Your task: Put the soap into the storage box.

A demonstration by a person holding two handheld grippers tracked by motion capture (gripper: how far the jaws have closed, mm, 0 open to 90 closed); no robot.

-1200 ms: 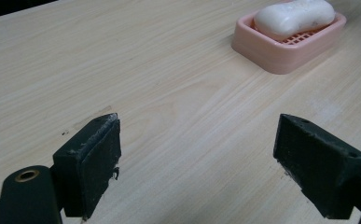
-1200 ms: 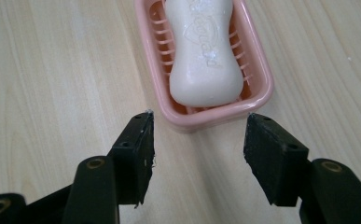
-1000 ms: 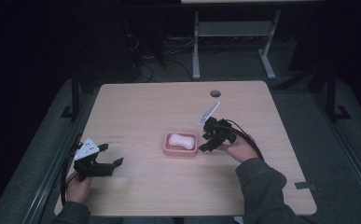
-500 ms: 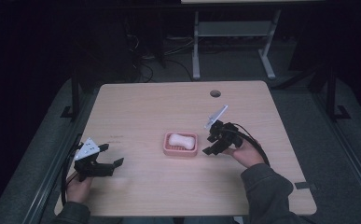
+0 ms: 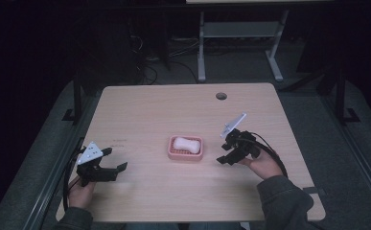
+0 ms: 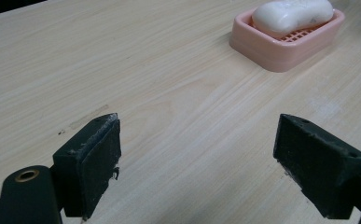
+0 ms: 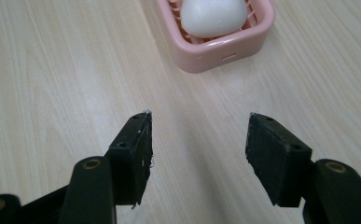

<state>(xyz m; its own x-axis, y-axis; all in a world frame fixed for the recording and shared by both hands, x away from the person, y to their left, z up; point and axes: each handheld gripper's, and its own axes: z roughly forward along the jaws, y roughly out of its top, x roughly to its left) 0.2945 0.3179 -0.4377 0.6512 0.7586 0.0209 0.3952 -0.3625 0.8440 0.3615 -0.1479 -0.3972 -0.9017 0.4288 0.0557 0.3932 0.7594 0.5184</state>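
The table (image 5: 140, 110) is a pale wood top with a small round hole (image 5: 221, 96) near its far edge. Beyond it on the dark floor stands a grey metal frame (image 5: 236, 43), with cables (image 5: 149, 72) lying beside it.

Near the middle of the table sits a pink soap dish (image 5: 185, 147). A white bar of soap (image 5: 187, 143) lies in it, resting on the slotted bottom and rising above the rim.

The right tongs (image 5: 225, 154), held in the right hand (image 5: 264, 165), are just to the right of the dish and point toward it, not touching it. Their jaws have just been opening and now stand apart, with nothing between them but bare wood; in the right gripper view the dish lies a short way ahead of the tips.

The left tongs (image 5: 116, 161), held in the left hand (image 5: 80, 191), are near the front left corner, well apart from the dish. Their jaws stand wide apart over bare table. Nothing lies between either pair of tongs and the dish.
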